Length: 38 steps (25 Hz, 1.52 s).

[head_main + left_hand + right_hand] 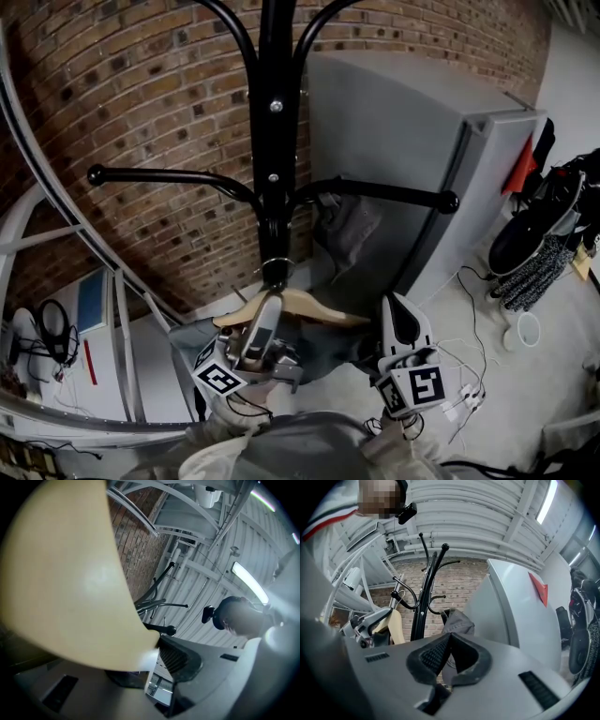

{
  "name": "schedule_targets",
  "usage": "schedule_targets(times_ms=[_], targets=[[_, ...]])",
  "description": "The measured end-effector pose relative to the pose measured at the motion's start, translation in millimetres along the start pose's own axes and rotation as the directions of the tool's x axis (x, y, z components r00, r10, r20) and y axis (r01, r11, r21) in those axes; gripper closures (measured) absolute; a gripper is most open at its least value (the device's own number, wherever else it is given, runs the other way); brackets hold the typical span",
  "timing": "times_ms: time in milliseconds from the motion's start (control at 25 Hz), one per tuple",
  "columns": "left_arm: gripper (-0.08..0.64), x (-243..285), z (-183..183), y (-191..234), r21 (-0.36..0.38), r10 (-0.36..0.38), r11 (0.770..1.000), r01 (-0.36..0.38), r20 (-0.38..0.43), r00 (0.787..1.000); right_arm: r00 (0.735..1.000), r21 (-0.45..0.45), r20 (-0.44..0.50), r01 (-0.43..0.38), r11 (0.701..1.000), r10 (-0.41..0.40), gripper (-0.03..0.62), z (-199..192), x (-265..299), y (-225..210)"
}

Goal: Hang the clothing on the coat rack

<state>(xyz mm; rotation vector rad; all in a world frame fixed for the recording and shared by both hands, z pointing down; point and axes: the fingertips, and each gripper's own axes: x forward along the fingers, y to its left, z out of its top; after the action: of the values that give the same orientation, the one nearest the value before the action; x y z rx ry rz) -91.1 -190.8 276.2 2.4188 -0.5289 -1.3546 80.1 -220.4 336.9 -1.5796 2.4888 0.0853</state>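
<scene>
a tall black coat rack (273,141) stands in front of a brick wall (141,94). a big grey cabinet (403,141) is just beside it on the right.

the left gripper (265,314) points up at the rack. its fingers are clamped on a wooden hanger (314,307). in the left gripper view the hanger is very close and fills most of the left side, and its edge sits right against one dark finger pad (180,660).

the grey clothing (323,352) hangs from the hanger, low down in front of the rack's pole. it droops between the two grippers. the hanger's little metal hook (275,271) is up close to the pole, under the rack's low side arms. i cannot tell if the hook is caught on anything.

the right gripper (401,314) is just to the right of the clothing. its fingers are together at the tips, and i see nothing held between them.

another grey garment (352,225) is draped on the rack's right arm, above the hanger and next to the cabinet.

dark shoes (534,234) sit far off to the right, on the pale floor (487,375).
</scene>
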Motion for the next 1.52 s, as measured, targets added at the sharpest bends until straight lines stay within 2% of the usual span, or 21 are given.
schedule_targets(times_ms=[280, 600, 1520], targets=[[0.456, -2, -1, 18, -0.006, 0.031, 1.0, -0.031, 0.015, 0.999, 1.0, -0.007, 0.003, -0.031, 1.0, 0.031, 0.569, -4, 9, -1], [0.457, -4, 1, 32, -0.003, 0.056, 0.998, -0.056, 0.019, 0.998, 0.998, -0.015, -0.037, -0.058, 0.998, 0.057, 0.569, -14, 23, 2], [0.456, -16, -2, 52, -0.009, 0.076, 0.997, -0.076, 0.023, 0.997, 0.99, -0.006, -0.094, -0.109, 0.994, 0.108, 0.569, -31, 35, 26]])
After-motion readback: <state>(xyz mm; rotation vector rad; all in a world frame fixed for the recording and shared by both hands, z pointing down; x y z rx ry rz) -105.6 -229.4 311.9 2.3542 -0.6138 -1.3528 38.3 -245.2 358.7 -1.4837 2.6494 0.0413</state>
